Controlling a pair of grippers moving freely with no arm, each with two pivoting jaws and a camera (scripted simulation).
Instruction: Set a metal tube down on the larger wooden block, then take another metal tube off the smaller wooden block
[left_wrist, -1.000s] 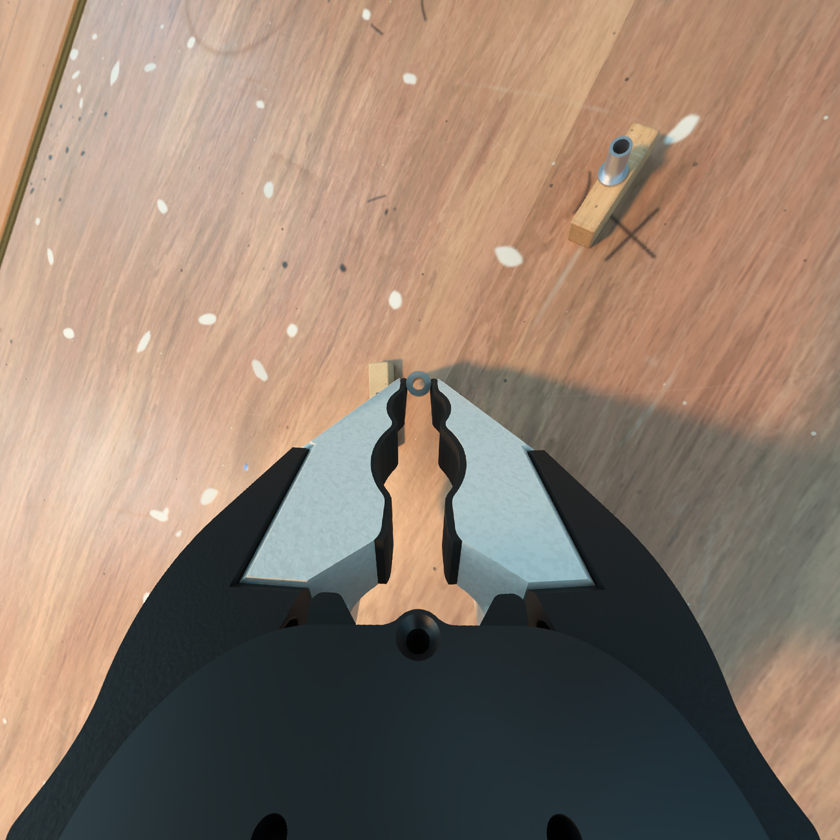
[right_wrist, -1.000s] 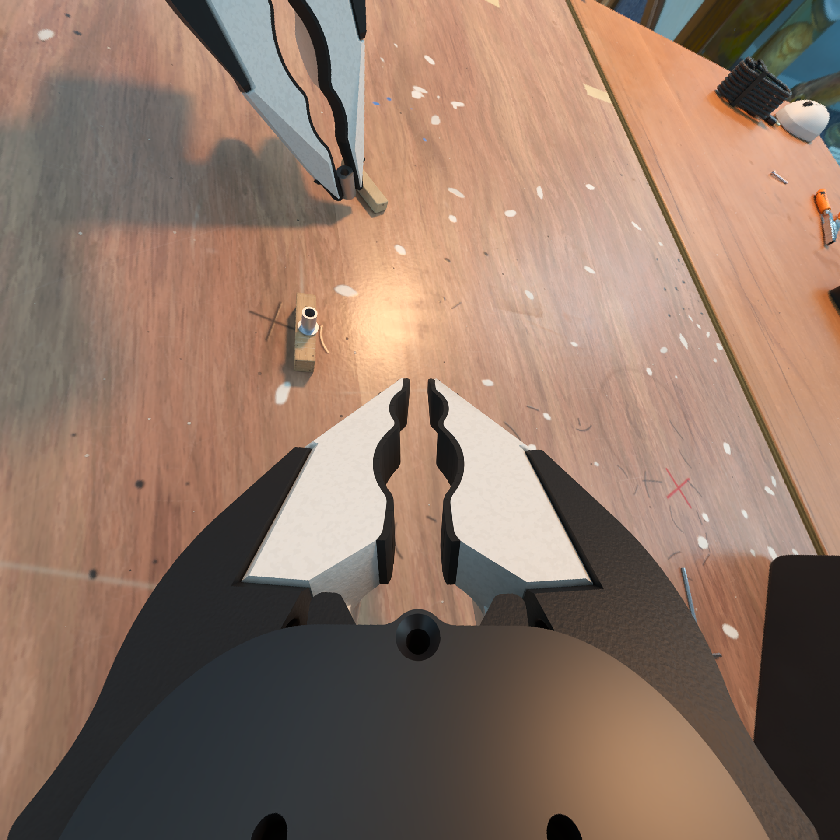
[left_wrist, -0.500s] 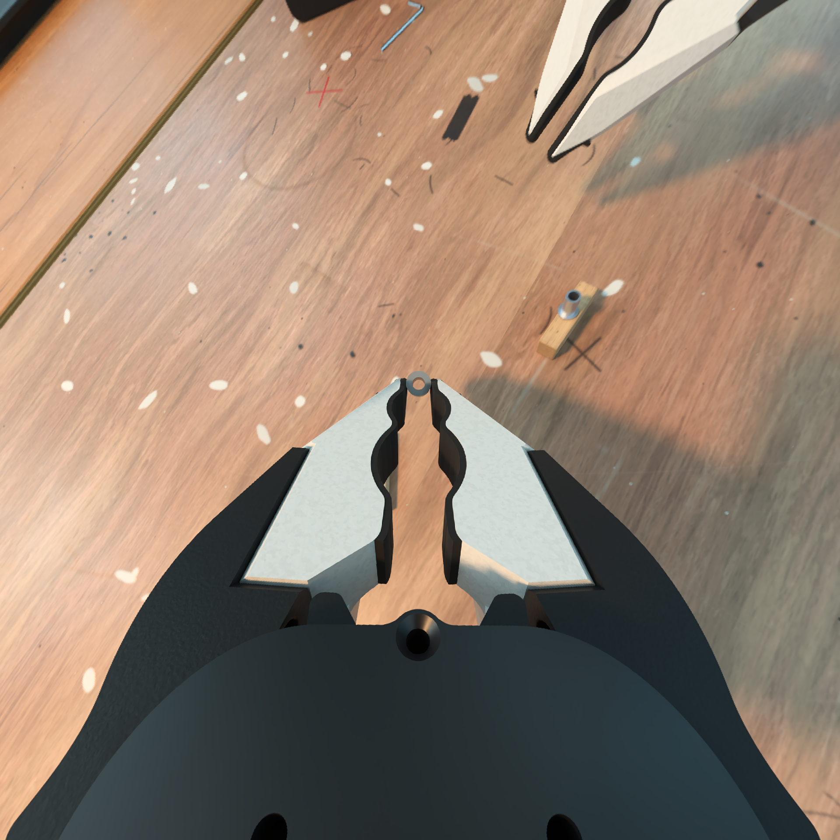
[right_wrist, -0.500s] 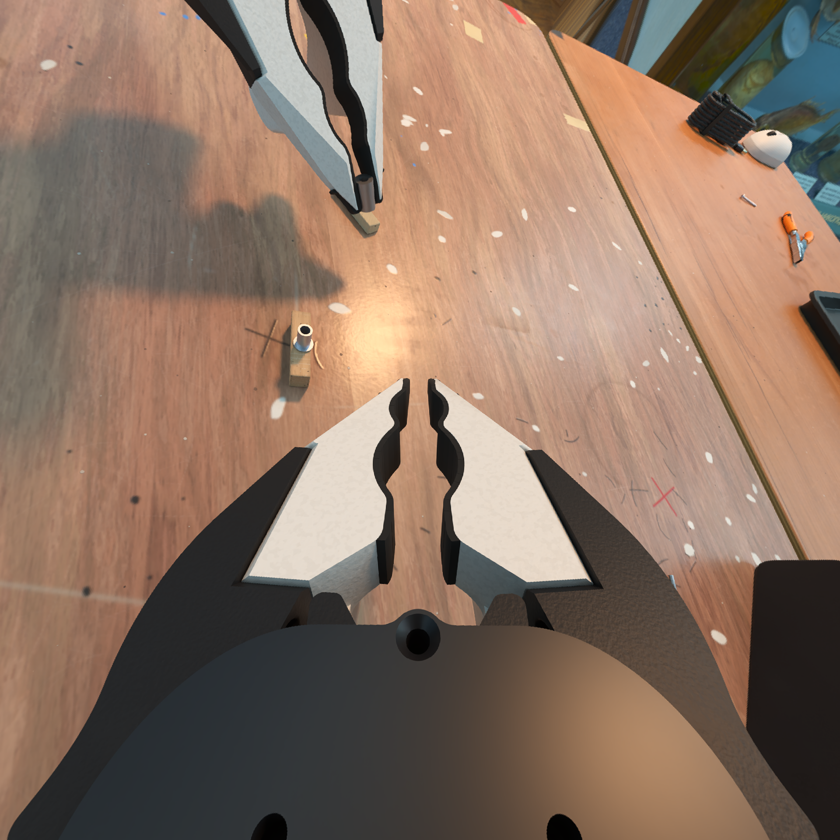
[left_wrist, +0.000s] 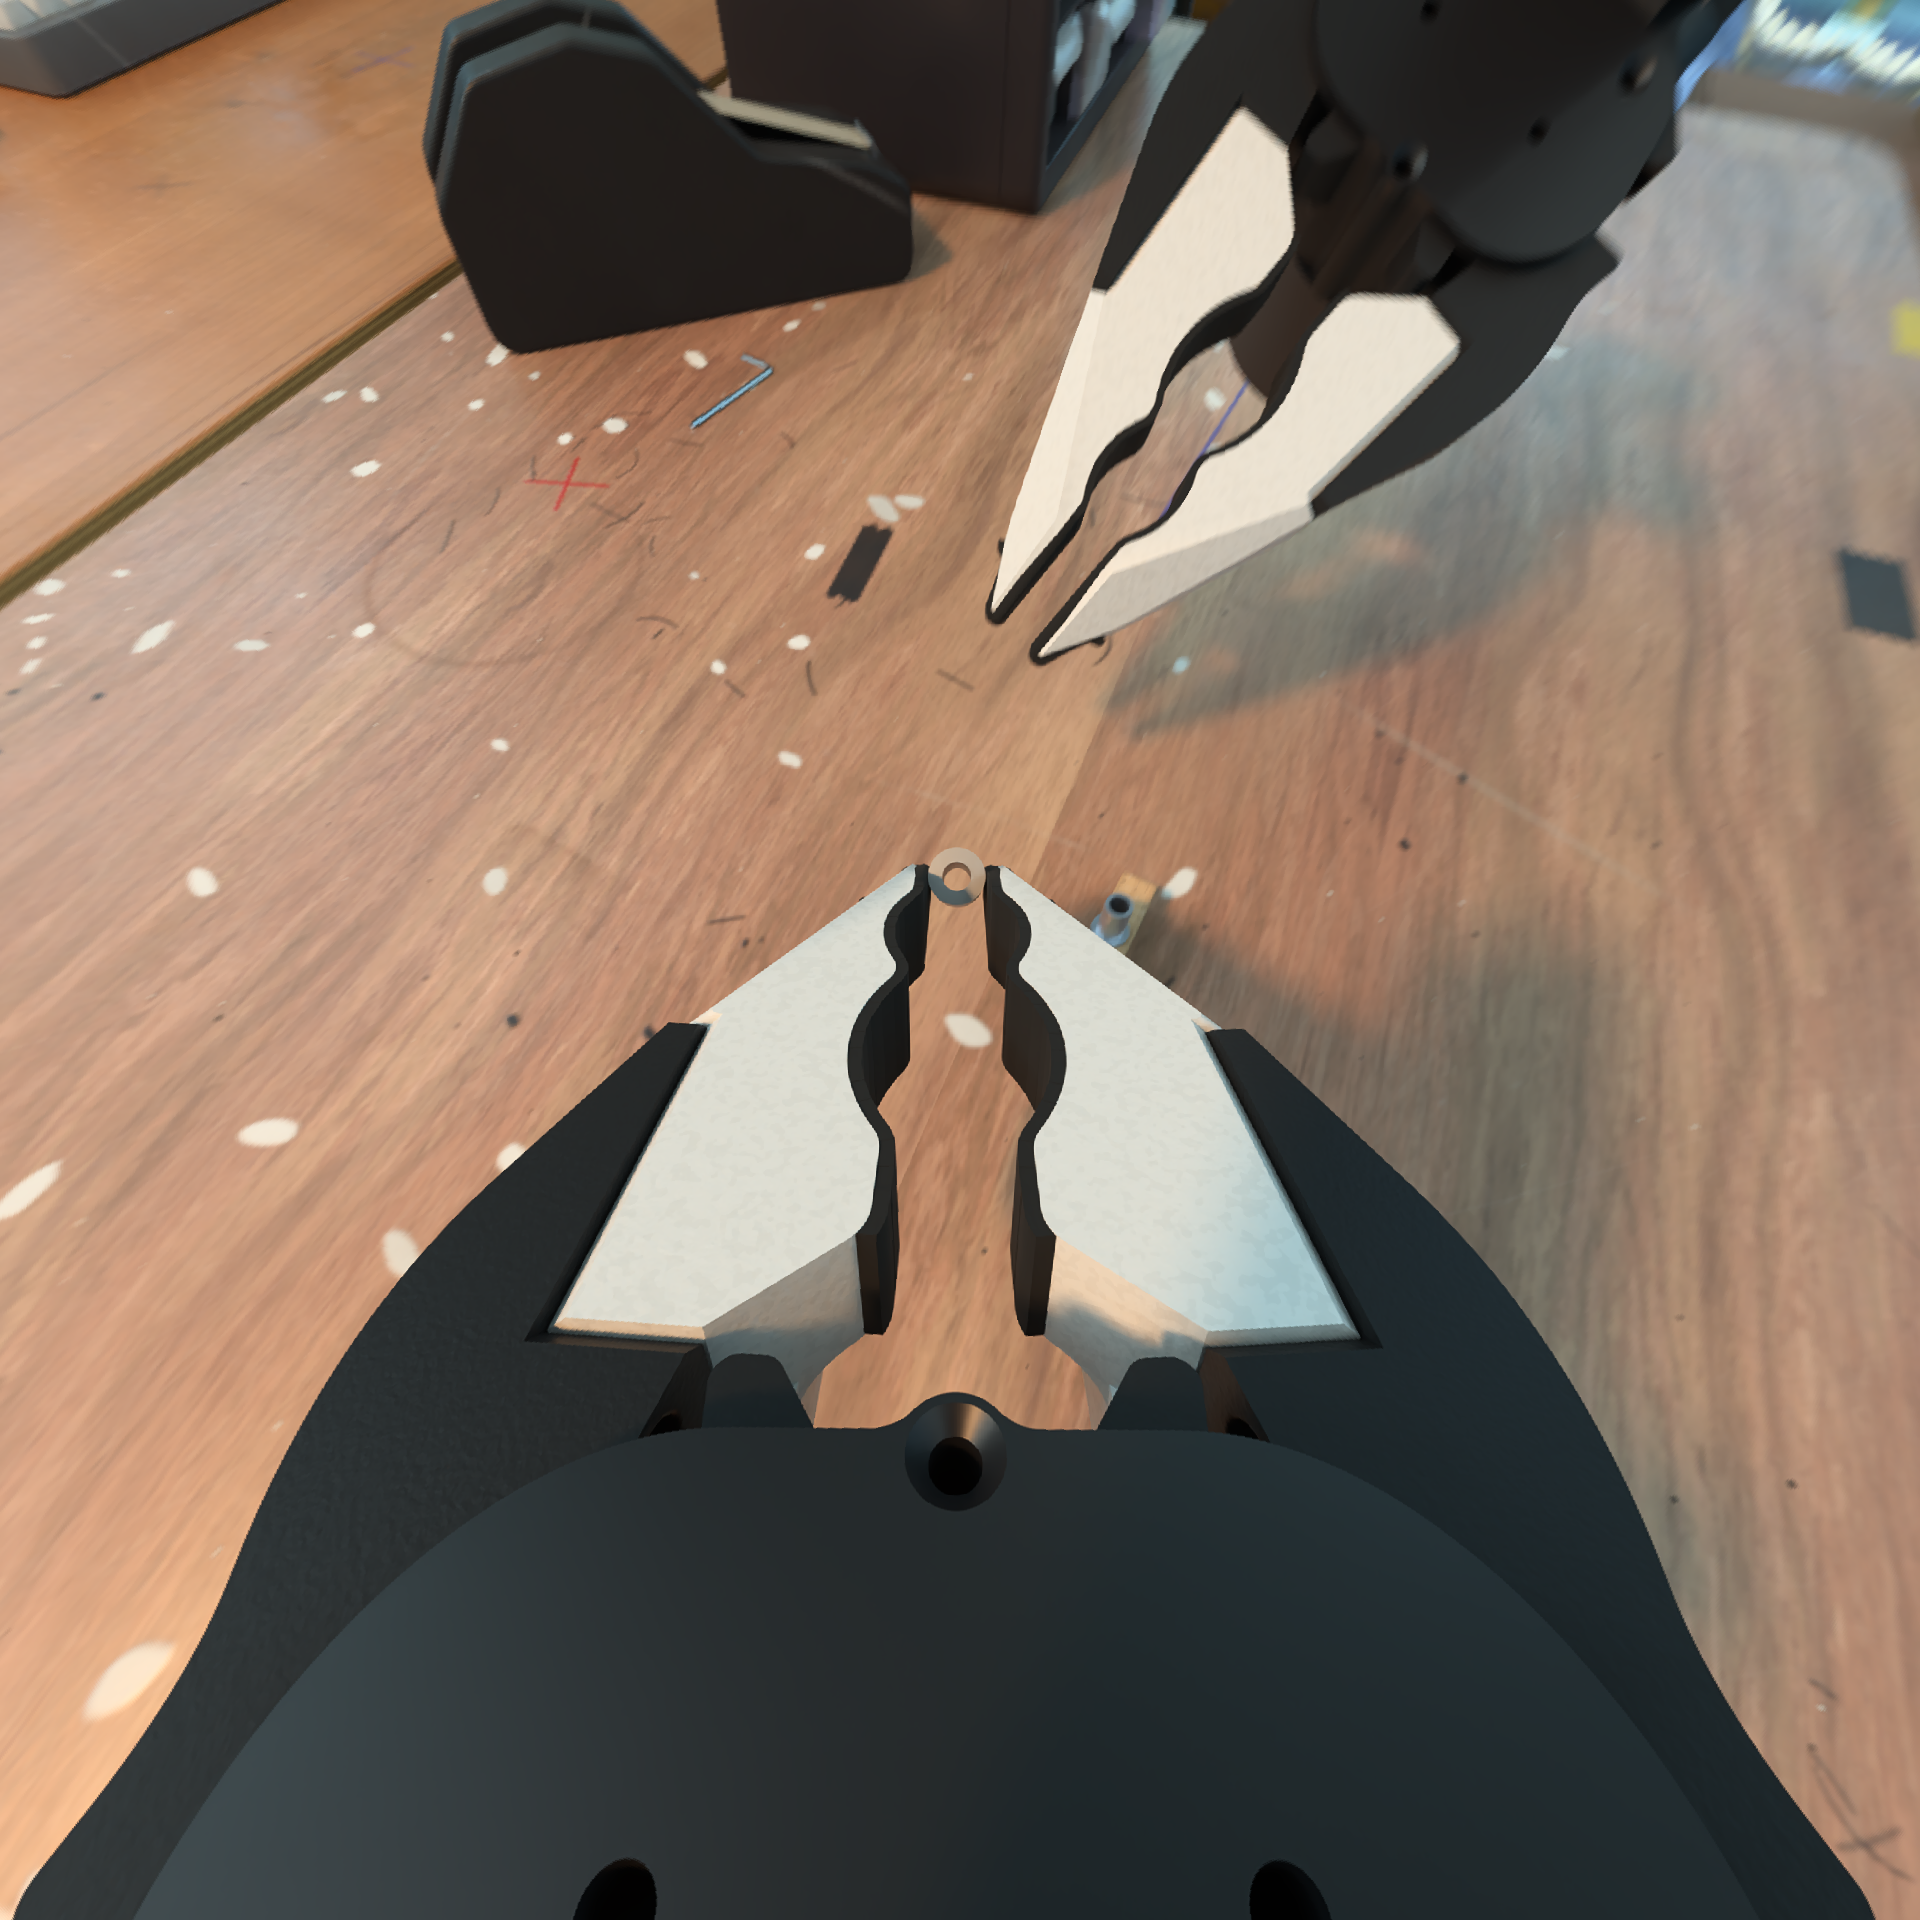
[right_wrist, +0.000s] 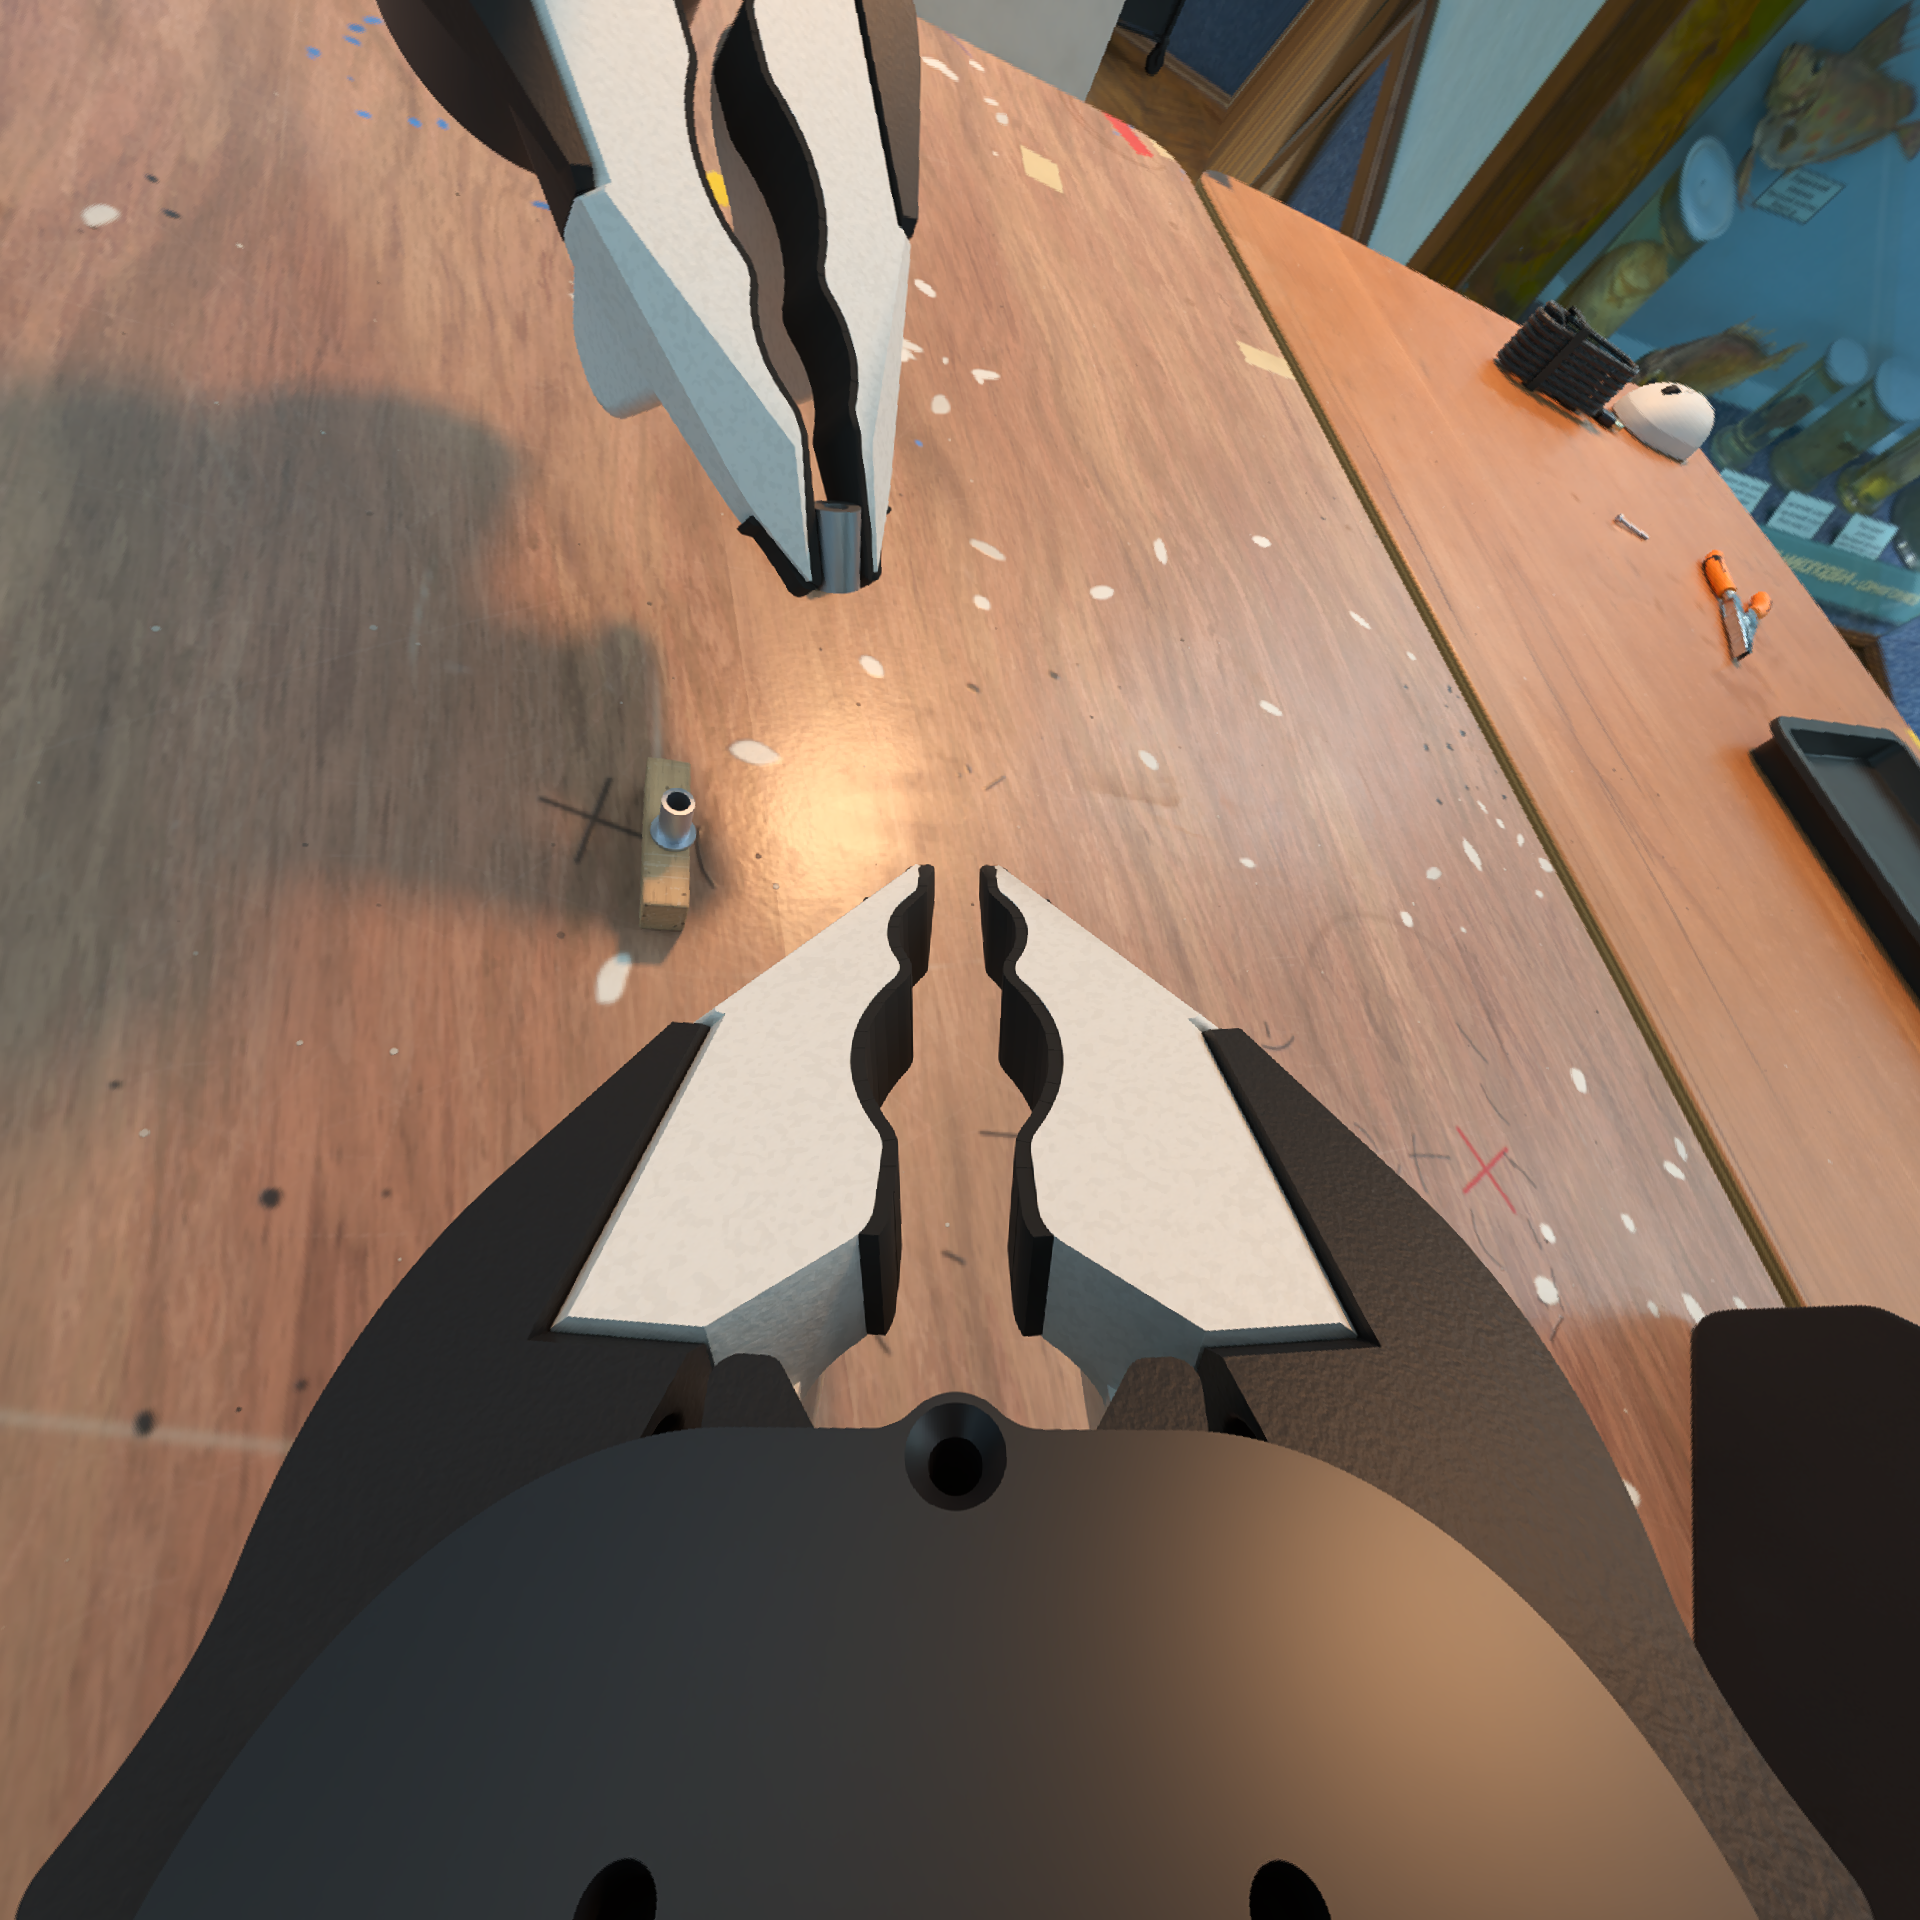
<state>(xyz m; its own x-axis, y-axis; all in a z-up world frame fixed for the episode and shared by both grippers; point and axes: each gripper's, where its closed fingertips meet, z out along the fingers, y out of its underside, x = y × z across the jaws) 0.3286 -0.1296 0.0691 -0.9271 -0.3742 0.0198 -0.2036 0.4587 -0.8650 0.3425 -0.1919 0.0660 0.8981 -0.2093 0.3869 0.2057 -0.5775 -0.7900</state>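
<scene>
My left gripper (left_wrist: 955, 883) is shut on a small metal tube (left_wrist: 955, 878), held upright at its fingertips. In the right wrist view the left gripper (right_wrist: 831, 582) hangs above the table with the tube (right_wrist: 837, 540) in it. A wooden block (right_wrist: 665, 873) lies on the table with a flared metal tube (right_wrist: 673, 821) standing on it. In the left wrist view this block (left_wrist: 1138, 894) and tube (left_wrist: 1117, 914) peek out beside my right finger. My right gripper (right_wrist: 956, 883) is empty, its jaws a narrow gap apart, and it hovers right of the block; it also shows in the left wrist view (left_wrist: 1023, 634). The smaller block is not in view.
A black tape dispenser (left_wrist: 665, 197), a dark box (left_wrist: 935, 83) and an Allen key (left_wrist: 732, 390) lie beyond the right gripper. A seam (right_wrist: 1455, 717) divides off the neighbouring table, which holds a black tray (right_wrist: 1860, 821) and an orange tool (right_wrist: 1733, 613).
My left gripper has risen and tilted up with the tube in it, away from the small block, which has dropped out of view. The right gripper has barely moved.
</scene>
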